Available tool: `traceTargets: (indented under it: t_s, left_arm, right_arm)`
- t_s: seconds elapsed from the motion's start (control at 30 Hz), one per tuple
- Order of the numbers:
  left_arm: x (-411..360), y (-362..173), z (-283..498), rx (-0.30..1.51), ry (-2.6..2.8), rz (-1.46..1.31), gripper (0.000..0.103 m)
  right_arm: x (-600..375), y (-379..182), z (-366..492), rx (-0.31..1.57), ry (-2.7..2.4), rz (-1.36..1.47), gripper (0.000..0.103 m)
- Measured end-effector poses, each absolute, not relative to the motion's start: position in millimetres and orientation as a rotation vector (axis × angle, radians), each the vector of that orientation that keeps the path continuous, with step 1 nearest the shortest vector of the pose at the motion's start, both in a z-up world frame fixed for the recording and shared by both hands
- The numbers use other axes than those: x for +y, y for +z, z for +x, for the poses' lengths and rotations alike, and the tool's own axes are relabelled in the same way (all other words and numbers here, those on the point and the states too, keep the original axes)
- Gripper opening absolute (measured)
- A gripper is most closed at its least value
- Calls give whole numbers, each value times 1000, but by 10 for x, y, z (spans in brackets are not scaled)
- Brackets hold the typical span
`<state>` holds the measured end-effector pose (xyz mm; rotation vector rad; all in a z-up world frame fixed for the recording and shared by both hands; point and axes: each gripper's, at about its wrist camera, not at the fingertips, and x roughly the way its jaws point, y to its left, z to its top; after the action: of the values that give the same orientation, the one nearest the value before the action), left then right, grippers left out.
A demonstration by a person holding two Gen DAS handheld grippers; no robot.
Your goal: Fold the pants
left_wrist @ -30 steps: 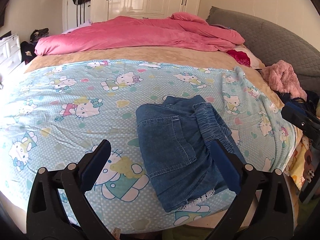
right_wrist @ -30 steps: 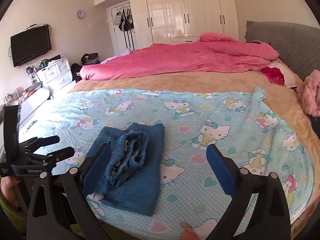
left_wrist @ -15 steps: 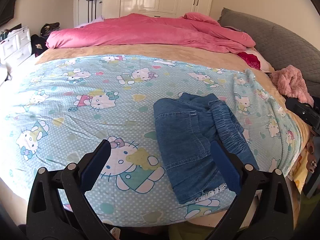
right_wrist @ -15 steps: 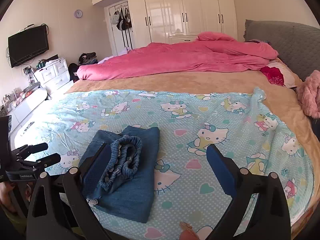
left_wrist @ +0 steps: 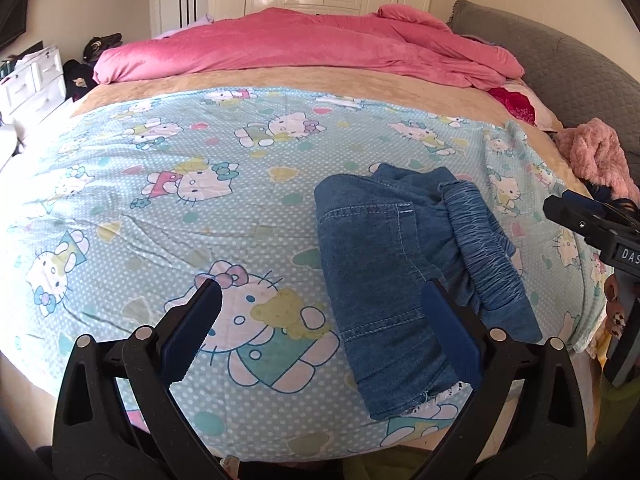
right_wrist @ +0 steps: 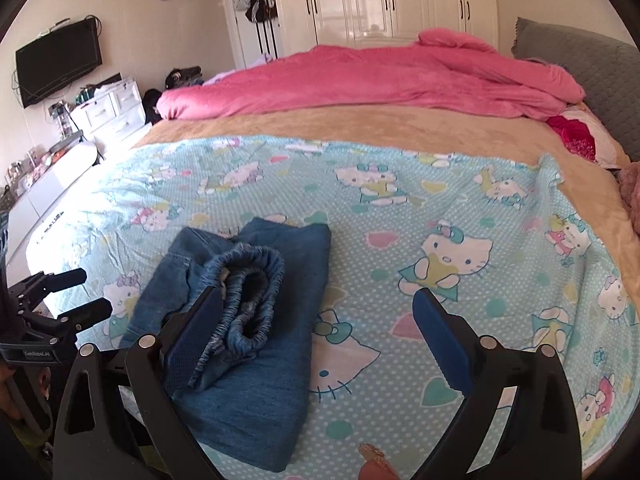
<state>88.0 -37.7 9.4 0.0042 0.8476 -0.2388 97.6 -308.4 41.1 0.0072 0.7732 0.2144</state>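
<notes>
White wardrobe doors (right_wrist: 384,0) fill the far wall of a bedroom, with a wall-mounted television (right_wrist: 58,66) and a white chest of drawers (right_wrist: 110,110) at the left. Most of the view is a wide bed with a tan blanket (left_wrist: 340,84) and a rumpled pink duvet (left_wrist: 304,46) along its far side. A pale blue Hello Kitty sheet (left_wrist: 160,208) covers the near half. On this sheet, close to the near edge, lie the denim pants (left_wrist: 384,280), folded into a compact stack with the gathered elastic waistband (right_wrist: 248,300) on top. The left gripper (left_wrist: 316,328) hovers above the near edge, jaws spread wide and empty. The right gripper (right_wrist: 316,332) likewise hangs with jaws wide apart, holding nothing, just right of the pants.
</notes>
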Motion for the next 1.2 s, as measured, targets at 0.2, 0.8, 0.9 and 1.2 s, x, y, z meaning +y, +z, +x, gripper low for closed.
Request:
traceTargets:
  t_s: [0.2,0.8,0.9,1.2]
  left_arm:
    - [-514,-95,1045,901,-264,-2,93]
    - [-798,-455,1347,969,-372,-64,58]
    - [-861,-416,1318,948,-380,-31,46]
    - [-835,-175,1411,889,-391,-20,26]
  right_arm:
    - [-3122,122,1200,859,247,45,81]
    - [-2930,-354,1567,981,447,132,56]
    - [-2834,-306,1559,972,507,125,22]
    - [-2640,90,1484,820,529,53,16]
